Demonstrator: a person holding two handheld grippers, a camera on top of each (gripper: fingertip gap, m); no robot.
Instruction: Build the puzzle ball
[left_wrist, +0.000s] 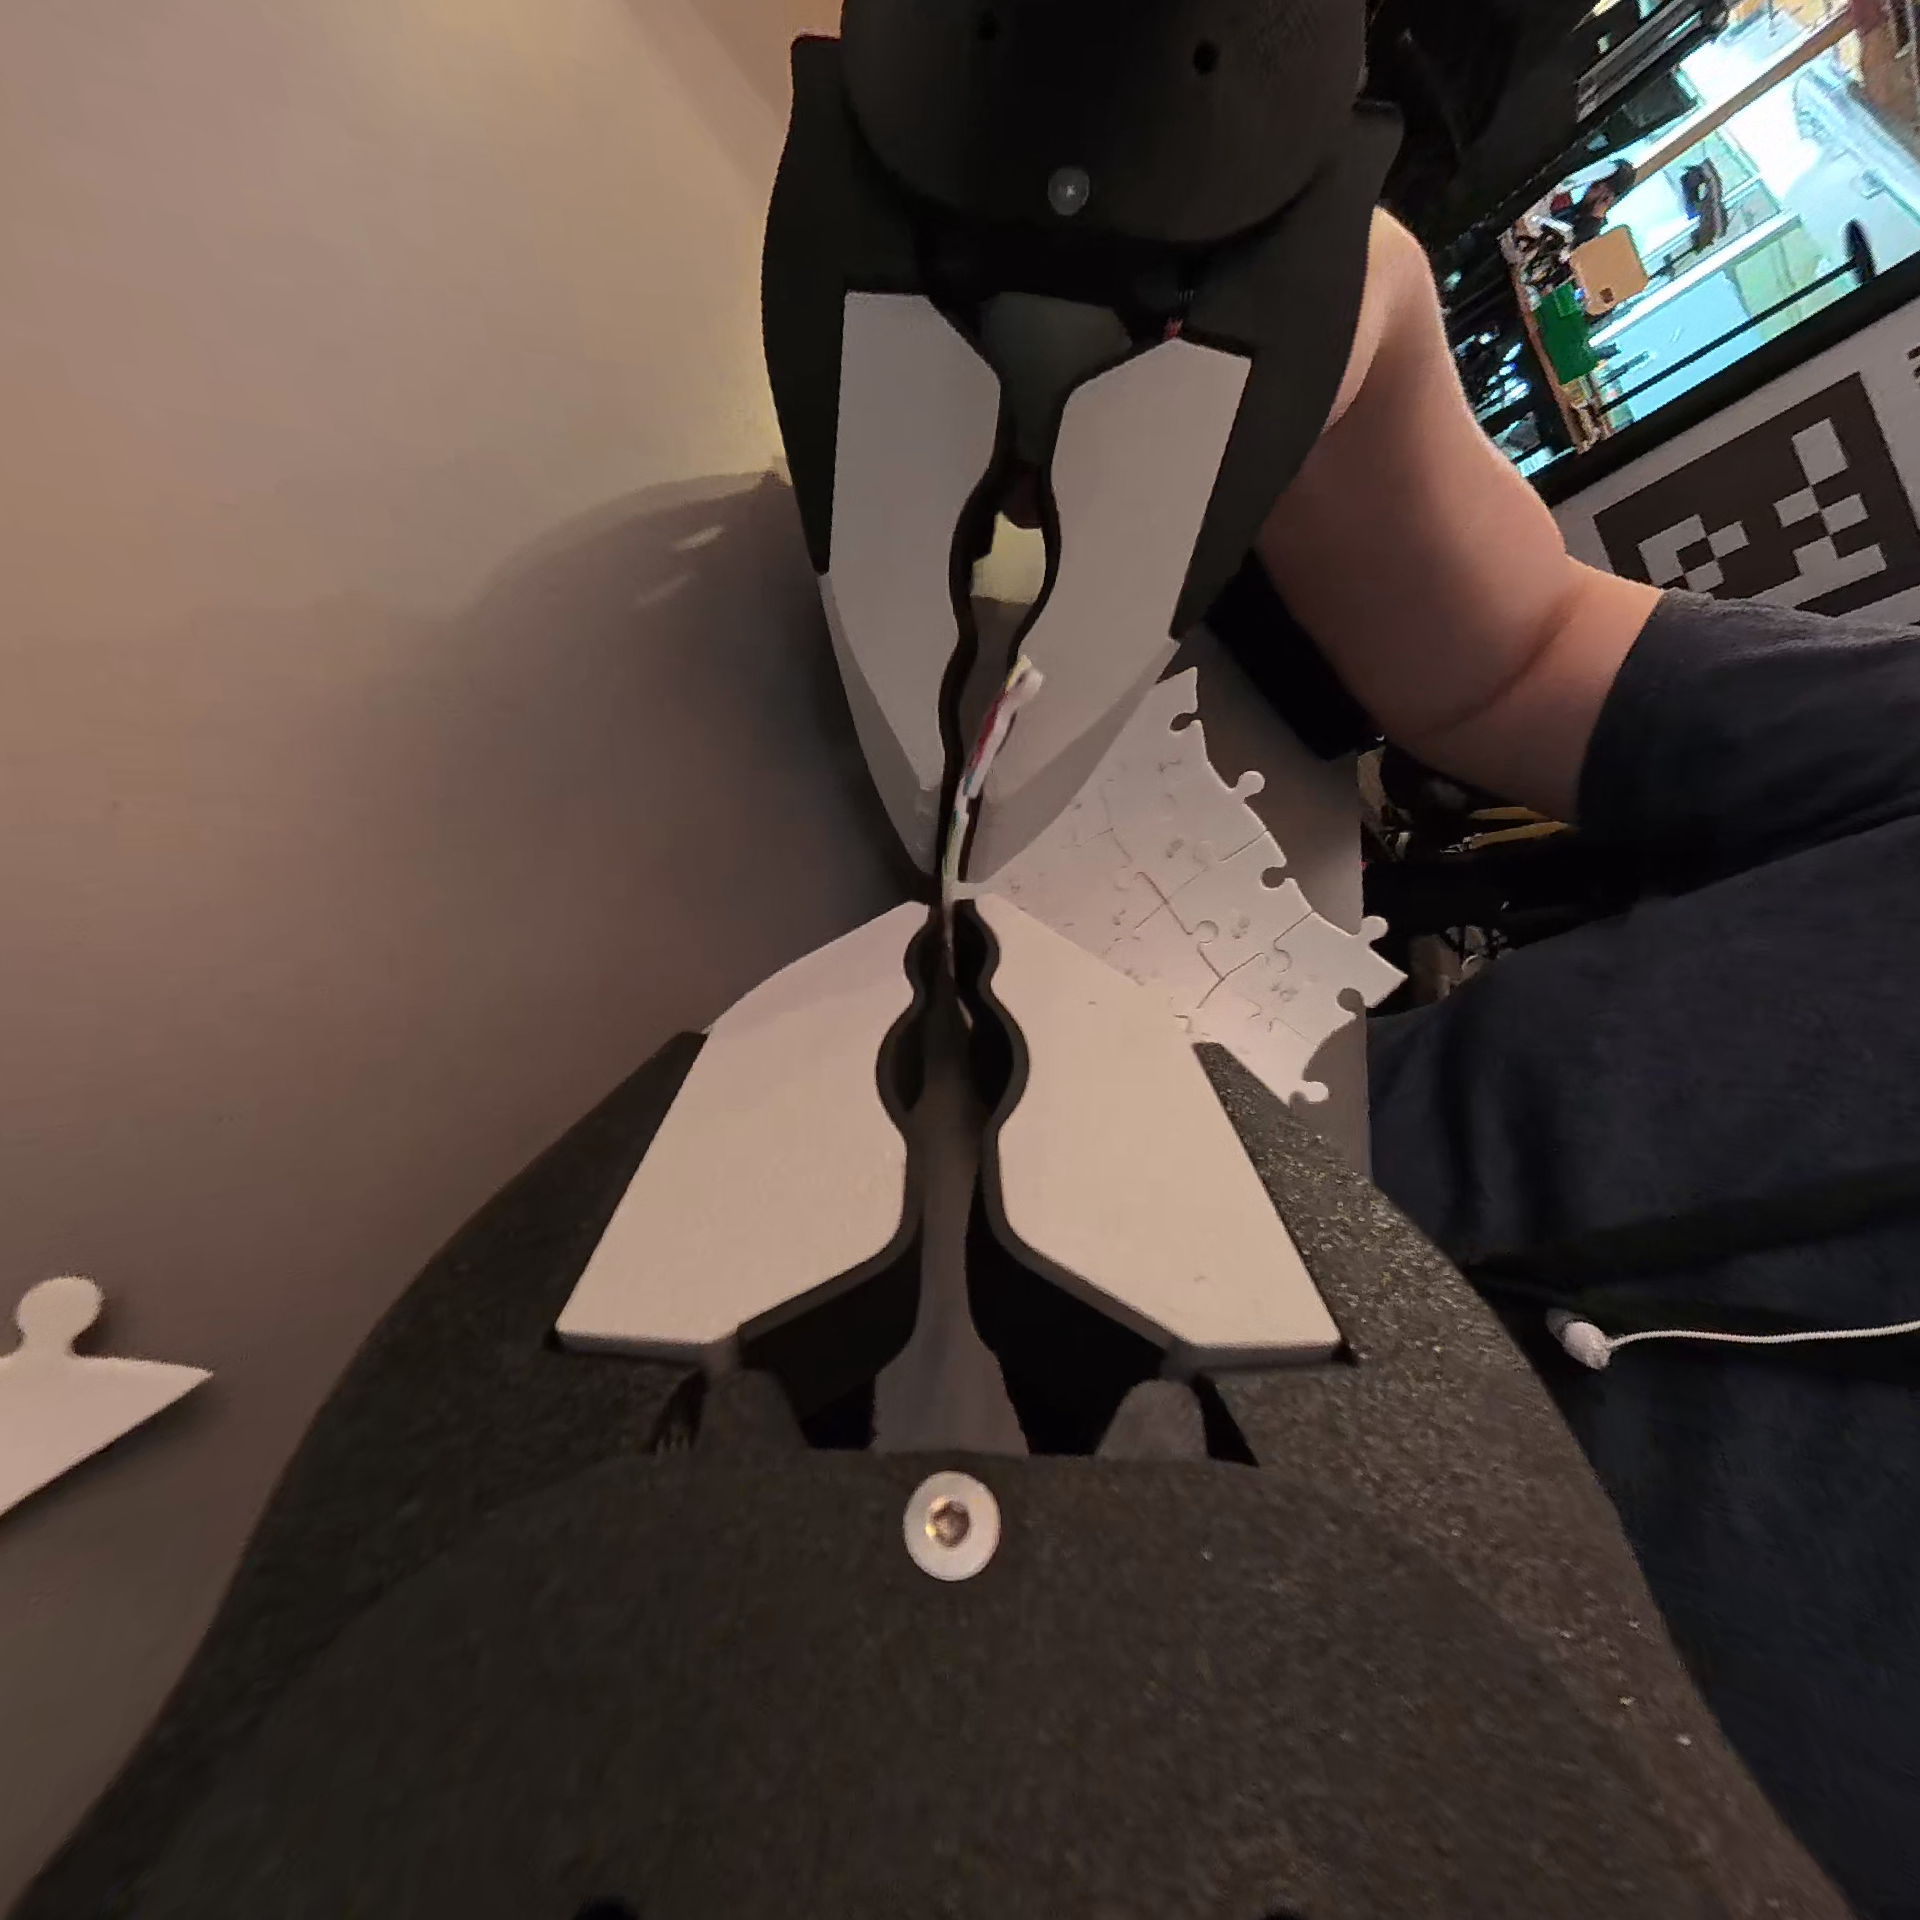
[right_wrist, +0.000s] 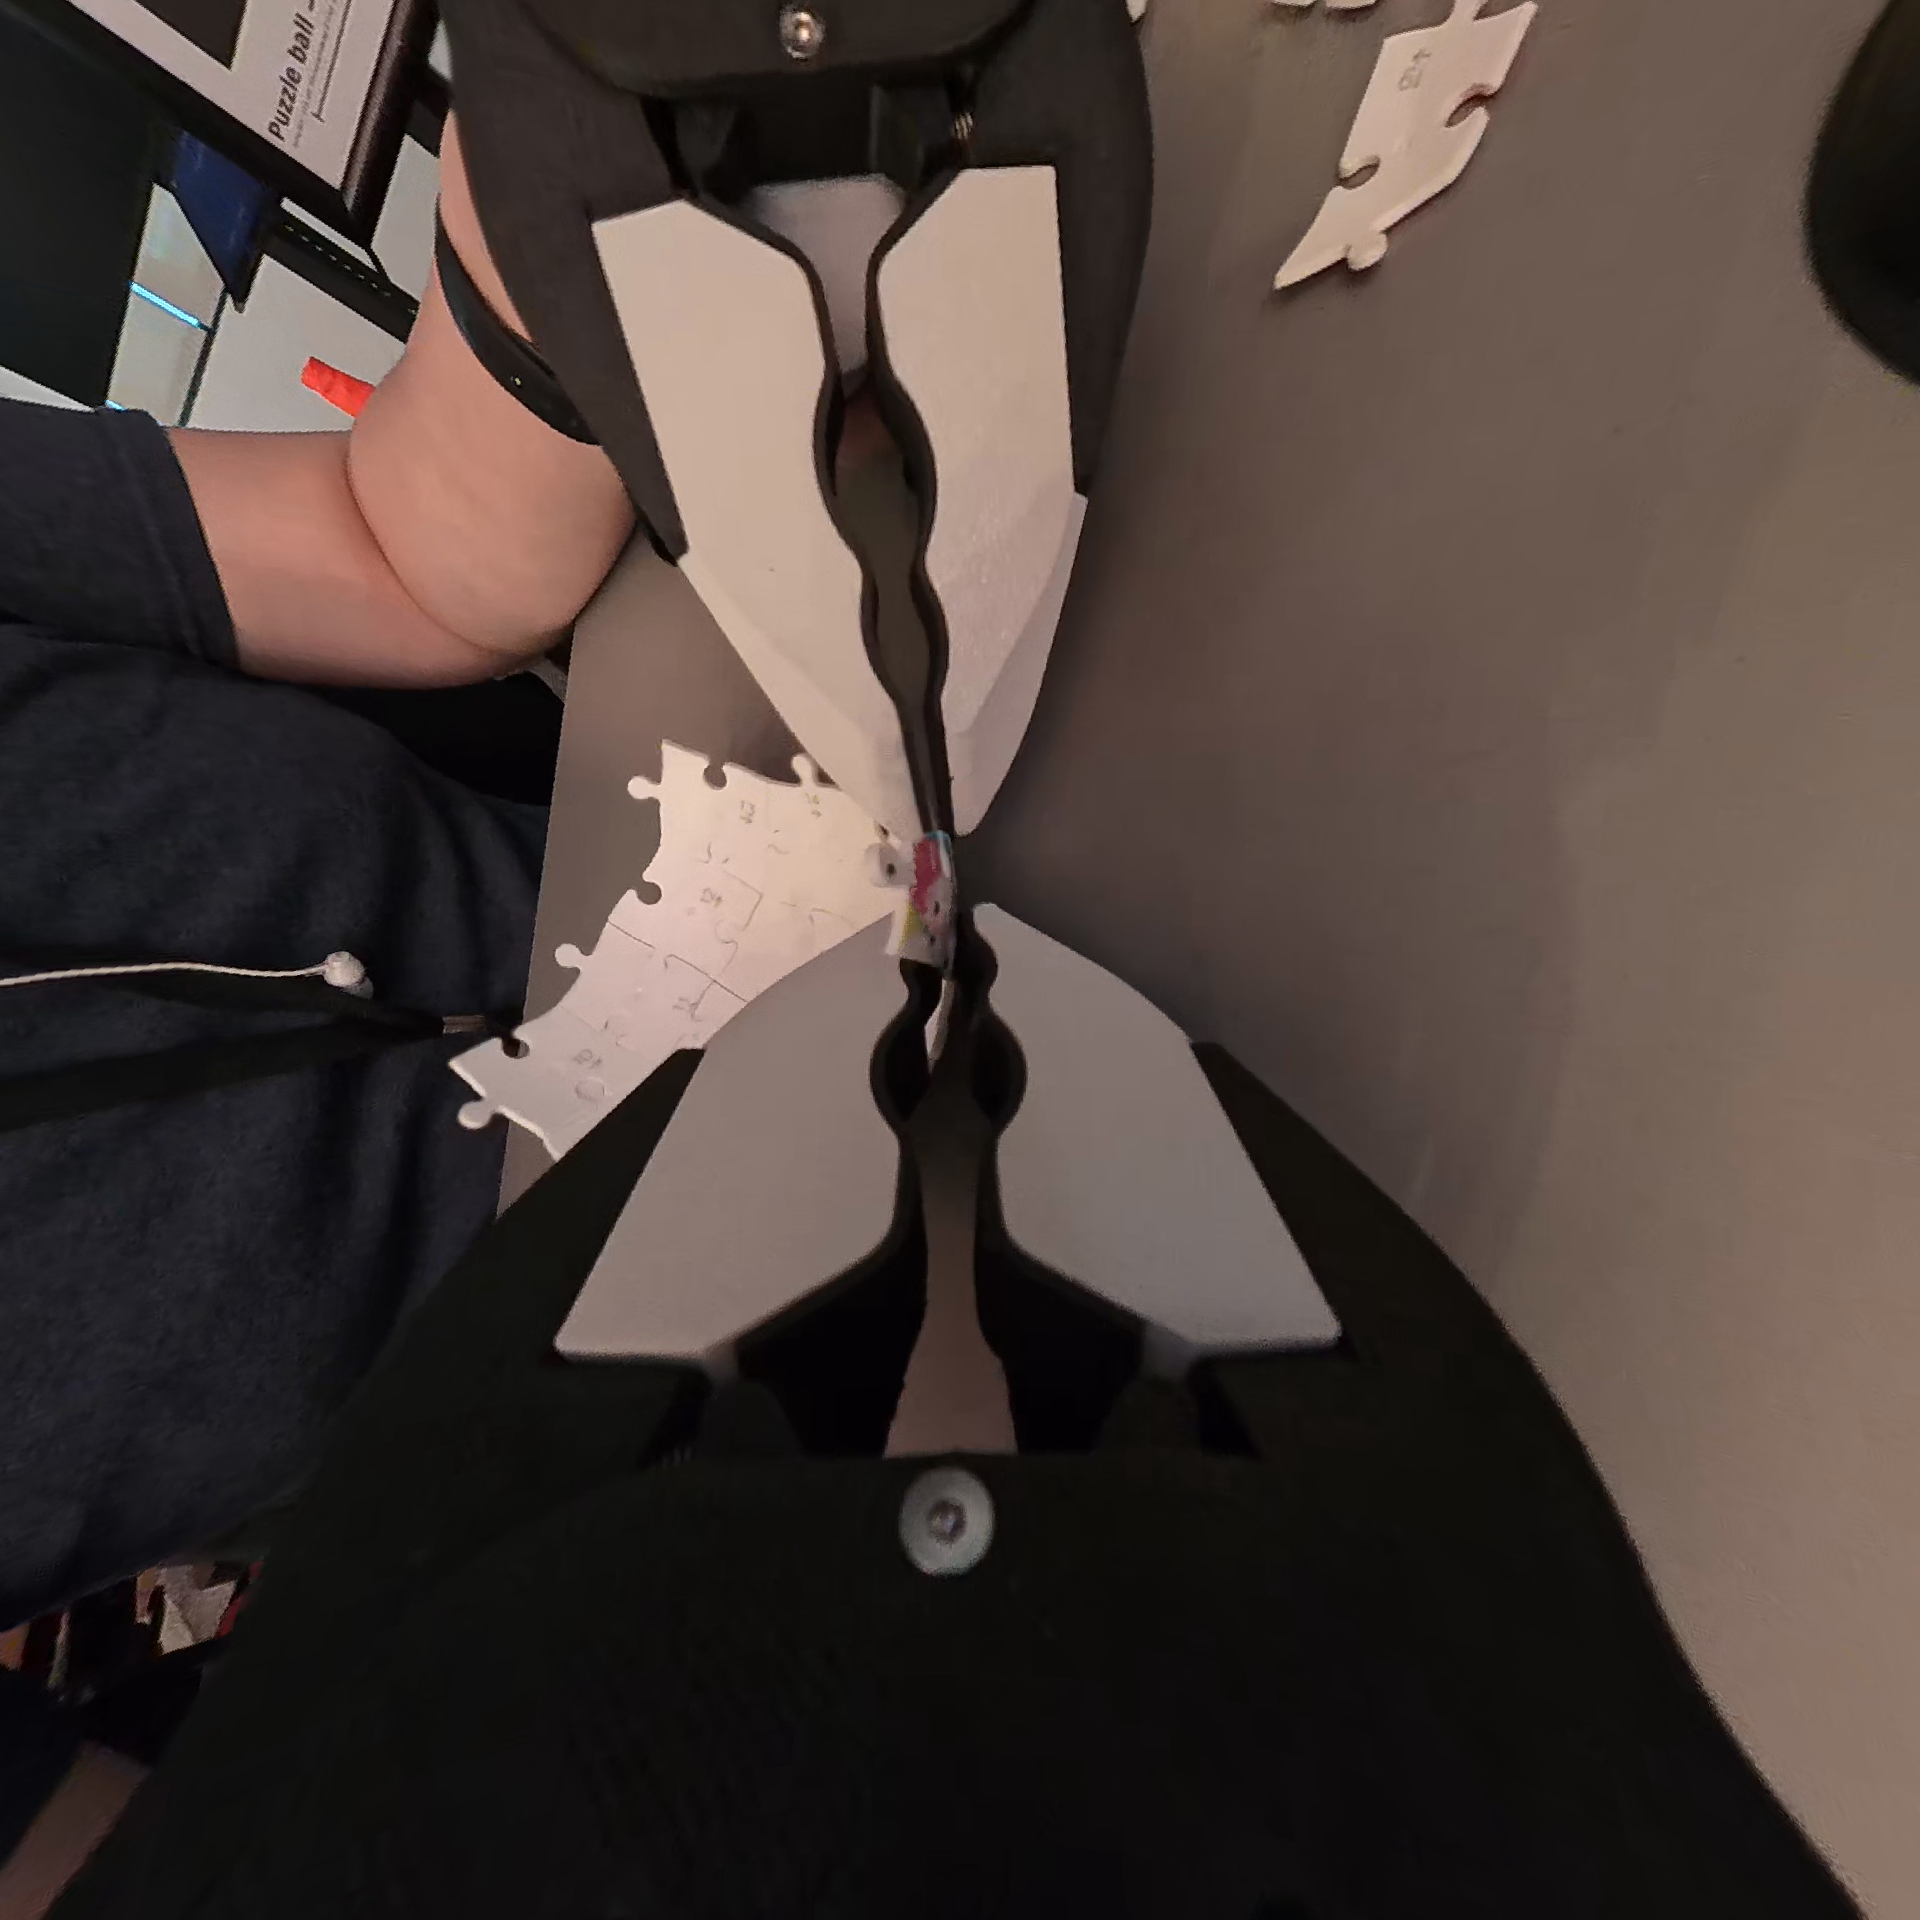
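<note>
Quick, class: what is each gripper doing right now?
Left gripper: shut on the joined puzzle section.
Right gripper: shut on the same section, at the edge where a printed piece shows.

Grey tabletop (right_wrist: 1455, 935), warm dim light, bright window (left_wrist: 1714, 208) beyond

Grey table (right_wrist: 1455, 831) w/ a loose white puzzle piece (right_wrist: 1403, 145) lying flat on it.
</note>
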